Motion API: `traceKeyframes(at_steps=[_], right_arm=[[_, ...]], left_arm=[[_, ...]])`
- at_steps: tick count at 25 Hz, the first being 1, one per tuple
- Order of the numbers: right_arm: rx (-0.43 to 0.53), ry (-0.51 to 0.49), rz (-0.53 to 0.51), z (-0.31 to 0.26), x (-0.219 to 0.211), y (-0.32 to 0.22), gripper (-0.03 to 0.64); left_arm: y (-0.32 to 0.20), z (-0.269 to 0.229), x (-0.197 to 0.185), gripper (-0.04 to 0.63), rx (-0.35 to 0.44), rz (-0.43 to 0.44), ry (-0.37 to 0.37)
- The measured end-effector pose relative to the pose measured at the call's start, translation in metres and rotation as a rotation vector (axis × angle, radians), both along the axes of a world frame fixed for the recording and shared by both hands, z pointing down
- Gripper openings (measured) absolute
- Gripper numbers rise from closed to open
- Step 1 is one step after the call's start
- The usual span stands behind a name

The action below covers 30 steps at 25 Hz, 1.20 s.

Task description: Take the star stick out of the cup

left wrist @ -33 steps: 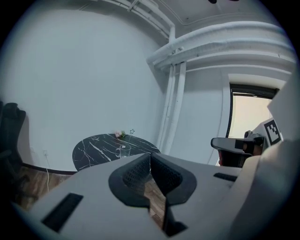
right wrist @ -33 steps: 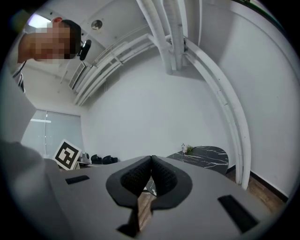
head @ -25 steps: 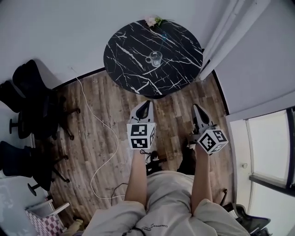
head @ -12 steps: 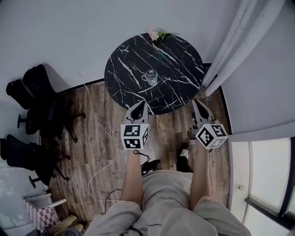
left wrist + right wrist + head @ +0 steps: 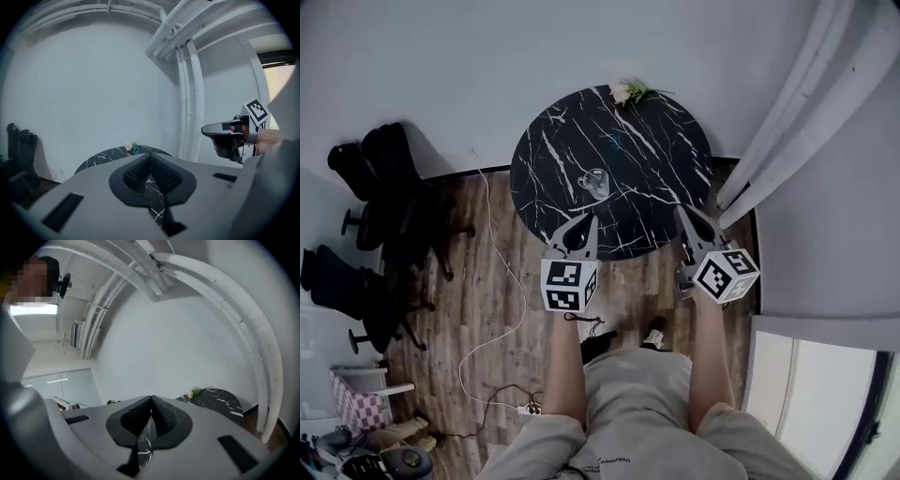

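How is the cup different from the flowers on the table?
The cup is clear glass; the flowers are pale with green leaves. The cup sits near the table's middle; the flowers lie at its far edge, by the wall. Both rest on the black marble table.

Round black counter (image 5: 661,183) veined in white, set on a wood-plank floor (image 5: 502,323) close against a pale wall (image 5: 487,66). Carries a clear glass cup (image 5: 593,182) near the middle, a little toward the left, standing upright; contents too small to make out. Bears a small bunch of pale flowers (image 5: 627,92) at the far rim, well apart from the cup. Otherwise bare marble-patterned top. On the floor just beside the left edge, a thin white cable (image 5: 508,298) in a loose curve.
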State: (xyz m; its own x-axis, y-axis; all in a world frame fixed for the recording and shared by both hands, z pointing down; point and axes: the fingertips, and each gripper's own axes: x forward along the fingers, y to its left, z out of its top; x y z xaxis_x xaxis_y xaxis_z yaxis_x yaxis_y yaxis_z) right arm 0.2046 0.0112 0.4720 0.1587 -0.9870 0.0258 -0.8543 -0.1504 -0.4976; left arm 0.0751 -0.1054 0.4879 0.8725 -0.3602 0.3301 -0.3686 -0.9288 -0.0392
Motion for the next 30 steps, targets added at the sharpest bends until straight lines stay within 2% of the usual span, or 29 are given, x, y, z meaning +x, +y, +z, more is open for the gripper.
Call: traceKeyframes(at_steps=[4,8,12,15,20,27,30], right_arm=[[-0.082,0.006,-0.102,0.021,0.000,-0.008,0.034],[-0.110,-0.038,-0.128,0.043,0.007,-0.020,0.034],[-0.171,0.043,-0.172,0.051,0.006,-0.043,0.034],[-0.159,0.032,-0.185,0.044,0.010,-0.064,0.034],[-0.214,0.151,-0.195,0.033,0.017,-0.106,0.034],[-0.238,0.068,-0.177,0.054,0.028,-0.162,0.034],[-0.207,-0.023,-0.197,0.064,0.027,-0.178,0.034]], left_arm=[[-0.011,0.002,-0.008,0.023,-0.015,-0.088,-0.002],[-0.020,0.019,-0.010,0.023,-0.046,-0.129,-0.024],[-0.040,0.024,-0.006,0.023,-0.051,-0.130,-0.032],[-0.065,0.023,0.008,0.023,-0.077,-0.133,0.006],[-0.095,0.022,0.049,0.023,-0.087,-0.049,0.016],[-0.143,0.030,0.067,0.023,-0.133,-0.009,0.037],[-0.155,0.042,0.063,0.023,-0.147,-0.024,0.024]])
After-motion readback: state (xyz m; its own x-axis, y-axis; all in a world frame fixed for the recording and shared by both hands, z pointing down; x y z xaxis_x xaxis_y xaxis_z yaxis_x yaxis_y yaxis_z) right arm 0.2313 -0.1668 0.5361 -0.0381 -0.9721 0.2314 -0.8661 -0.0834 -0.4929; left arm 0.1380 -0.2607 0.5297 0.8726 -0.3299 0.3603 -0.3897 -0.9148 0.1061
